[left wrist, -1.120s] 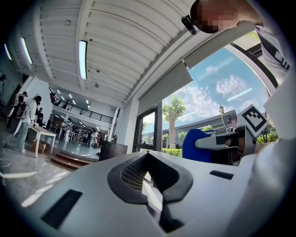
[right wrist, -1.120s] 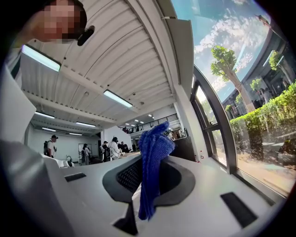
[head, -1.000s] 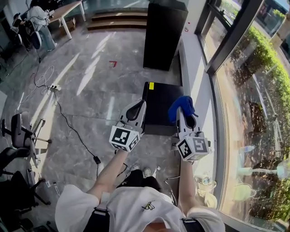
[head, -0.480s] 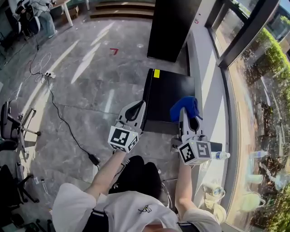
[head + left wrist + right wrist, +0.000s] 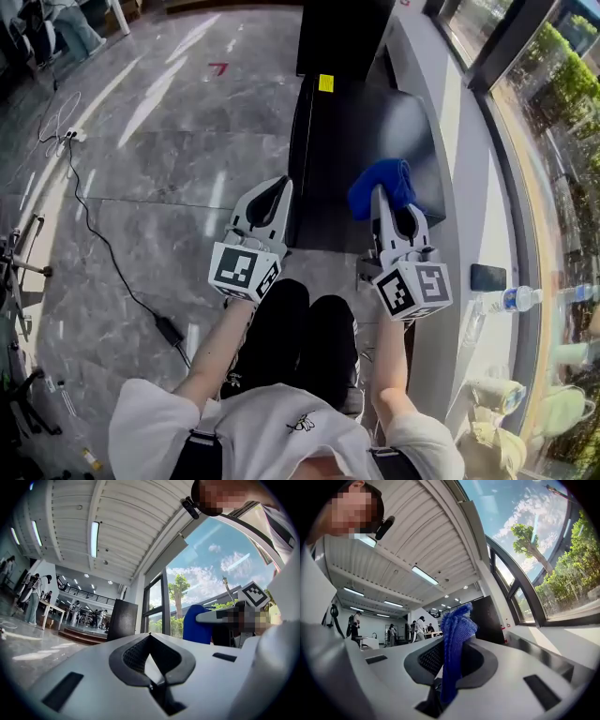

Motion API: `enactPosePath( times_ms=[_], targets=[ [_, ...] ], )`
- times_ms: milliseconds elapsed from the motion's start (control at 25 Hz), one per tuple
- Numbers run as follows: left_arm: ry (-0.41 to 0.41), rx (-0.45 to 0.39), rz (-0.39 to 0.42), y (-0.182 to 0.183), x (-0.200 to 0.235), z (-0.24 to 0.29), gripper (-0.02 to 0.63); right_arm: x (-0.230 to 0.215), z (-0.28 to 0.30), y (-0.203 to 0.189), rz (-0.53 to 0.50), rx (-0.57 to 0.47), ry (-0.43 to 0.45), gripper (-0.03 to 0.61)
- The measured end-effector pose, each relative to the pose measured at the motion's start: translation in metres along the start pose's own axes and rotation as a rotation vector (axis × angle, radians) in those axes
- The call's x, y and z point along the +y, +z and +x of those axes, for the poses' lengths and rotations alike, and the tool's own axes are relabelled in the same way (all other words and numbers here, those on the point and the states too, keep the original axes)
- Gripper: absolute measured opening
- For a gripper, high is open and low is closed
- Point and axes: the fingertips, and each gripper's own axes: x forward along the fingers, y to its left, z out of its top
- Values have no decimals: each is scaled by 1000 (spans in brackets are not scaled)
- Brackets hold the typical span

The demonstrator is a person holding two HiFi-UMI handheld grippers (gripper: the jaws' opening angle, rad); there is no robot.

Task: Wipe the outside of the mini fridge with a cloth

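Note:
The black mini fridge (image 5: pixel 361 141) stands low on the floor by the window ledge, a yellow sticker (image 5: pixel 324 82) on its top's far edge. My right gripper (image 5: pixel 382 195) is shut on a bunched blue cloth (image 5: pixel 382 185) that hangs over the fridge top's near right part. In the right gripper view the cloth (image 5: pixel 454 639) sticks up from between the closed jaws. My left gripper (image 5: pixel 277 190) is shut and empty, over the fridge's near left edge. In the left gripper view its jaws (image 5: pixel 149 641) meet with nothing between them, and the cloth (image 5: pixel 197 625) shows to the right.
A tall black cabinet (image 5: pixel 342 33) stands just behind the fridge. The white window ledge (image 5: pixel 469 178) runs along the right, with a phone (image 5: pixel 488 277) and a water bottle (image 5: pixel 511 300) on it. A power cable (image 5: pixel 103 253) lies on the marble floor at left.
The person has stepped up to the fridge, which now lies larger and right under both grippers. The cloth stays clamped in the right gripper; the left stays shut.

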Motion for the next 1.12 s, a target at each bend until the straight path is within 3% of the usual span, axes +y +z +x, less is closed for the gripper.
enactPosePath(
  times_ms=[240, 400, 680, 840, 1120],
  targets=[
    [-27, 17, -10, -74, 4, -33, 3, -7, -28, -63, 68, -21, 70, 64],
    [-26, -6, -1, -101, -3, -37, 3, -10, -30, -84, 23, -58, 94, 64],
    [-93, -24, 43, -137, -25, -58, 3, 2, -42, -129, -22, -86, 115, 64],
    [-67, -14, 17, -151, -17, -57, 3, 9, -40, -150, -44, -43, 134, 64],
    [-30, -32, -2, -170, -6, -47, 3, 55, -11, -171, -173, -21, 244, 64]
  ],
)
